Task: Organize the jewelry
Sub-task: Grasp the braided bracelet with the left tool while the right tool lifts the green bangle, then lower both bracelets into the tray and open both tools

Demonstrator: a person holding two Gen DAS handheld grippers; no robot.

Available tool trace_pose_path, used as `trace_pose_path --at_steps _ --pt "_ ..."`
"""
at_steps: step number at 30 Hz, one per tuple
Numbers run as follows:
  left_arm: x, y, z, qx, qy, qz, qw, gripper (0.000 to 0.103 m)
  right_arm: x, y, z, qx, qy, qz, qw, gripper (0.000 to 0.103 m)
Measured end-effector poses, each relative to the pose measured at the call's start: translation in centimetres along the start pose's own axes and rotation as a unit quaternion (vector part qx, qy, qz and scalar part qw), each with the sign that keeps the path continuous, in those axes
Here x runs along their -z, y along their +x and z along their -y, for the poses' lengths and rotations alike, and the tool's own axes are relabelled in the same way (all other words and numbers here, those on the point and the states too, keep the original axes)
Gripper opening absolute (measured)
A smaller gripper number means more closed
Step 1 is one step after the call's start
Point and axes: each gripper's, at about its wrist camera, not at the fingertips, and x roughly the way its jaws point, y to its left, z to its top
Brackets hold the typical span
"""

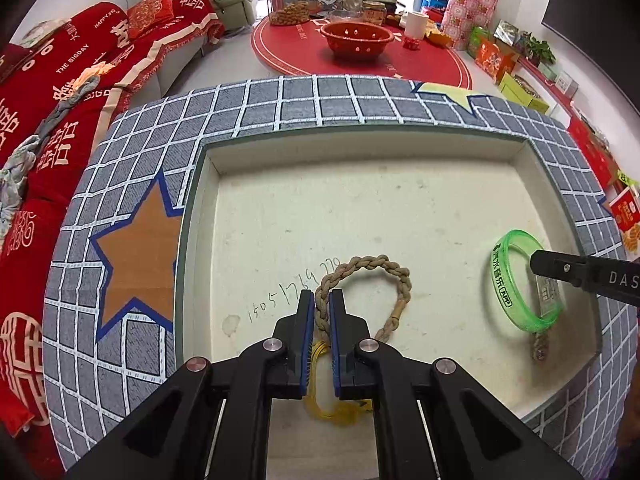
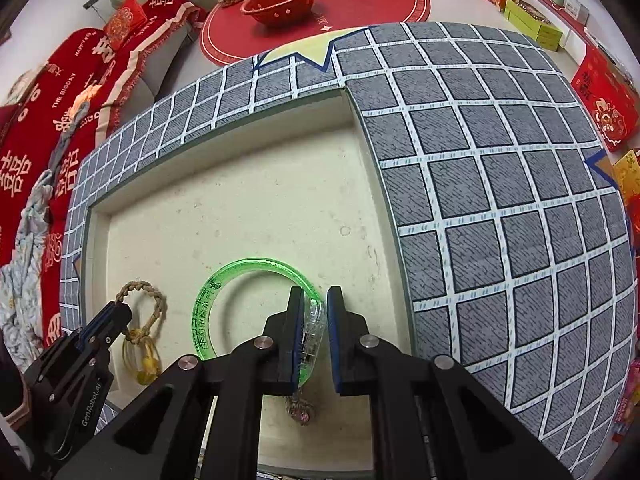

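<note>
A shallow cream tray (image 1: 360,148) (image 2: 224,152) lies on a grey grid-patterned cloth. My left gripper (image 1: 322,300) is shut on a braided tan rope bracelet (image 1: 384,264), whose loop rests on the tray floor; a yellow tassel (image 1: 340,412) hangs under the fingers. In the right wrist view the same bracelet (image 2: 154,300) and left gripper (image 2: 118,314) appear at lower left. My right gripper (image 2: 316,300) is shut on a translucent green bangle (image 2: 224,276), held over the tray near its right wall. From the left wrist view the bangle (image 1: 504,280) stands on edge in the right gripper (image 1: 538,258).
The grid cloth (image 1: 132,168) carries an orange star (image 1: 136,248). A small beaded trinket (image 2: 300,412) lies in the tray beneath the right gripper. Beyond are a red round mat with a red bowl (image 1: 356,38), jars, gift boxes, and a sofa with red covers (image 1: 60,92).
</note>
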Motion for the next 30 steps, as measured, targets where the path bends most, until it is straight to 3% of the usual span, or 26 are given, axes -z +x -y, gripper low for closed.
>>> trace_pose_path --at_steps 9,14,16,18,19,24,27,30 --pt "0.1 0.6 0.7 -0.028 0.016 -0.012 0.9994 0.021 0.0 0.2 -0.2 -0.001 -0.005 0.001 1.000 0.015" --pt "0.3 0.0 0.7 -0.025 0.010 -0.013 0.9996 0.021 0.0 -0.1 -0.1 -0.017 0.002 0.001 1.000 0.018" --pt "0.3 -0.4 0.8 -0.027 0.013 -0.007 0.9995 0.021 0.1 -0.6 -0.1 -0.024 0.003 0.004 1.000 0.024" --pt "0.3 -0.7 0.9 -0.028 0.015 -0.003 0.9995 0.021 0.1 -1.1 -0.2 -0.028 0.004 0.008 1.000 0.057" --pt "0.2 -0.8 0.9 -0.028 0.016 -0.001 0.9995 0.021 0.1 -1.4 -0.3 -0.031 0.003 0.014 0.999 0.062" --pt "0.3 -1.6 0.9 -0.023 0.016 0.006 0.9996 0.021 0.4 -2.7 -0.6 -0.047 0.008 0.025 0.999 0.064" --pt "0.5 -2.0 0.8 -0.020 0.016 0.010 0.9996 0.021 0.7 -3.4 -0.7 -0.050 0.007 0.033 0.998 0.075" --pt "0.9 -2.6 0.7 -0.019 0.016 0.016 0.9996 0.021 1.2 -4.3 -0.8 -0.056 0.007 0.041 0.998 0.076"
